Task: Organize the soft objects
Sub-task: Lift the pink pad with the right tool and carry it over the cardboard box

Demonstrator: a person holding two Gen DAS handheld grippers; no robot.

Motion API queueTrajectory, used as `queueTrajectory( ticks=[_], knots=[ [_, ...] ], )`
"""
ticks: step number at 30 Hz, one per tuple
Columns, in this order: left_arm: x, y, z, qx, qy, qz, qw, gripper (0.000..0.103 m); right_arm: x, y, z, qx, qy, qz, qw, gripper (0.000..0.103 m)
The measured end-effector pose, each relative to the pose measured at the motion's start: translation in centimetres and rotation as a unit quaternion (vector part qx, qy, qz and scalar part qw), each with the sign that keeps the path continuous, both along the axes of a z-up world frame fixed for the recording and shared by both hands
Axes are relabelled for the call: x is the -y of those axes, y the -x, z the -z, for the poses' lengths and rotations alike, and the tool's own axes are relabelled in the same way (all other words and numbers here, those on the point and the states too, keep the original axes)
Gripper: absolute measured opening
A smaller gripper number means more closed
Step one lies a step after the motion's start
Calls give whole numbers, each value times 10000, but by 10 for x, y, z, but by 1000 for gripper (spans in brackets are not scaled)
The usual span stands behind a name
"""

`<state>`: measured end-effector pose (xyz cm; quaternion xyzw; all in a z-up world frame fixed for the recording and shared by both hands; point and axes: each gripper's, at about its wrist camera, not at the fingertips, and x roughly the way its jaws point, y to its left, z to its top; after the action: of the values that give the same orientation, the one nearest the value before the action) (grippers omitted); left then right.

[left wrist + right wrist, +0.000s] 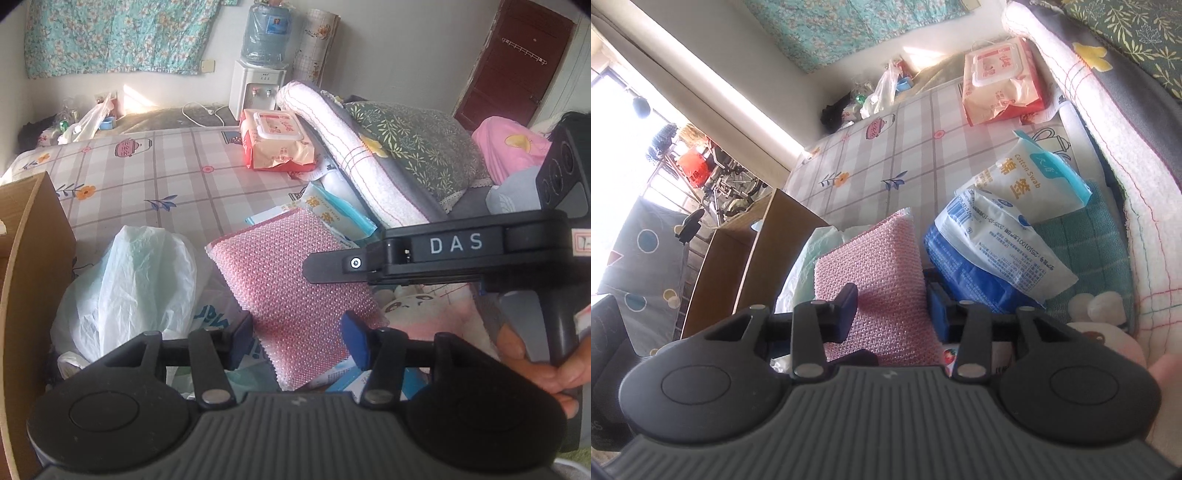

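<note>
Lying on a clutter of packets at the near edge of the bed (pixel 155 173), the pink rectangular mesh-knit scouring sponge (pixel 291 291) is the thing between both sets of tongs.

Left wrist view: sponge's long axis runs from about 11 o'clock (far end) to 5 o'clock (near end); the far short edge points toward the red-and-cream wet-wipes pack (pixel 277 142), which sits well apart at 12 o'clock. Left tongs (pixel 297 341) spread, one blue pad on each side of the sponge's near end; I cannot tell whether the pads touch it. Right tongs enter from 3 o'clock as a black arm marked "DAS", crossing above the sponge's right edge.

Right wrist view: sponge's (pixel 875 291) long axis runs roughly 12 to 6 o'clock, tilted up, far end raised. Right tongs (pixel 894 310) spread; left pad lies over the sponge's surface, right pad just beside its right edge.

Neighbours: crumpled white plastic bag (pixel 136 280) just beside the sponge at 9 o'clock; white-and-blue cotton swab packet (pixel 1030 181) at 1 o'clock; blue-and-white printed plastic pack (pixel 990 254) touching or just beside the sponge at 3 o'clock; brown cardboard box (pixel 750 251) at 9 o'clock; white rolled towel (pixel 351 147) along the right.
</note>
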<state>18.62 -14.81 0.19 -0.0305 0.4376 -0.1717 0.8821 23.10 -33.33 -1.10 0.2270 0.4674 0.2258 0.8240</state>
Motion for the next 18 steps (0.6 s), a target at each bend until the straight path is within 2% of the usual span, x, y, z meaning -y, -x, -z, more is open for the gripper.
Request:
queueTrajectory(
  ticks=[5,9,15,18],
  knots=[
    [-20,25,-28,382,175,-36,9991,54,-17,28,-40,325,18,15,9995,40],
    [-51,43,-53,702,214,-187,9971,54,-50,42,-68,599,-7,-157,9981,40],
    [-127,61,-82,1030,166,-825,9911,54,-134,38,-98,847,-235,-773,9931,41],
    [-173,59,-87,1043,78,-1241,9867,54,-189,25,-103,758,-372,-1151,9898,41]
  ],
)
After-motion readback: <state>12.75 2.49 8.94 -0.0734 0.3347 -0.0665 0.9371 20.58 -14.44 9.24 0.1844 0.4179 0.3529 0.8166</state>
